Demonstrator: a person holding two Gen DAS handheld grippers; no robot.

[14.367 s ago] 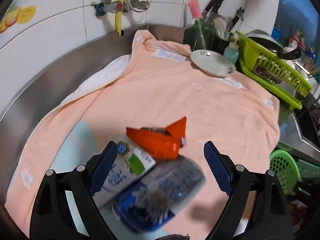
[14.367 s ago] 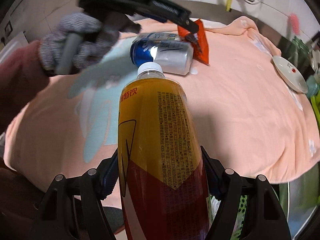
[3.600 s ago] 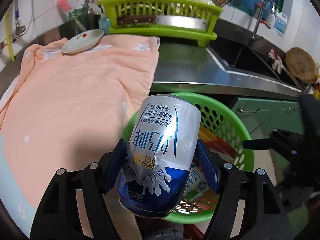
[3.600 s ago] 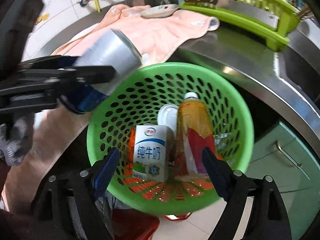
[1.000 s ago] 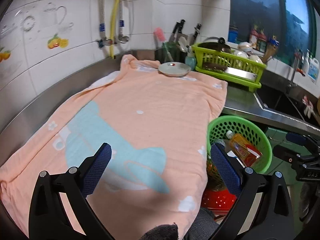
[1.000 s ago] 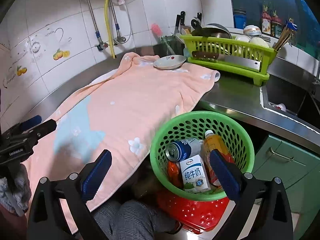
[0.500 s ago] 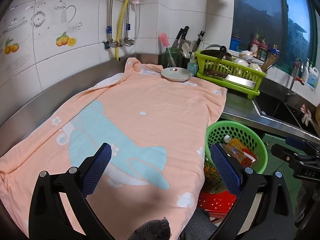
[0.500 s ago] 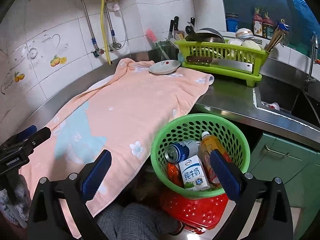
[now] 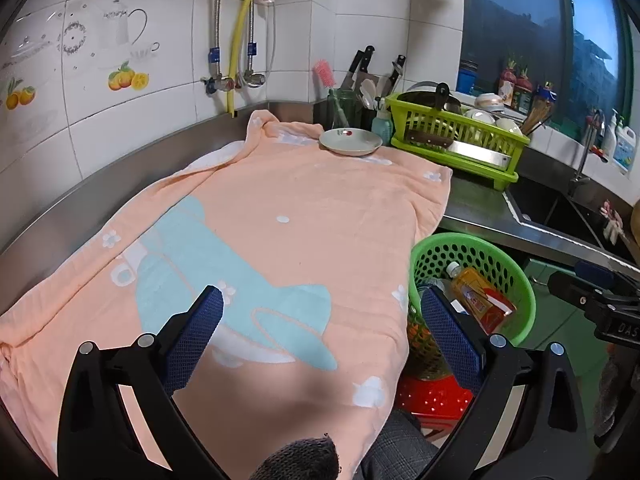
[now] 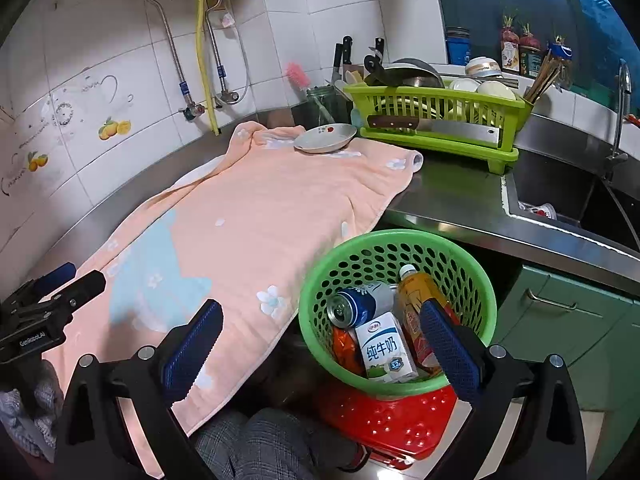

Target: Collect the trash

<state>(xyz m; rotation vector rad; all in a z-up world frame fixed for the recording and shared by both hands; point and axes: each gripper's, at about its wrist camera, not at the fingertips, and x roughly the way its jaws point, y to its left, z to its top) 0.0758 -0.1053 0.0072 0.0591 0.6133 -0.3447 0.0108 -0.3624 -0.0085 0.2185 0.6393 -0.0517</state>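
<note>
A green perforated basket (image 10: 352, 248) (image 9: 516, 280) sits on a red stool (image 10: 384, 420) beside the counter. Inside it lie a blue and white can (image 10: 358, 300), a white milk carton (image 10: 384, 352), a yellow tea bottle (image 10: 412, 292) (image 9: 476, 292) and an orange wrapper (image 10: 344, 346). My right gripper (image 10: 318, 340) hangs open and empty above the basket's near rim. My left gripper (image 9: 322, 328) is open and empty over the peach towel (image 9: 300, 208) (image 10: 248, 216) on the counter. Each gripper shows at the edge of the other's view.
A white plate (image 9: 350, 141) rests at the towel's far end. A green dish rack (image 10: 436, 120) with a cleaver, knives and a brush stands behind it. A steel sink (image 10: 568, 196) lies at the right. A person's trouser leg (image 10: 256, 444) is below.
Both grippers have drawn back and risen slightly, so the counter and basket look a little smaller. Nothing in the basket has moved over the last second.
</note>
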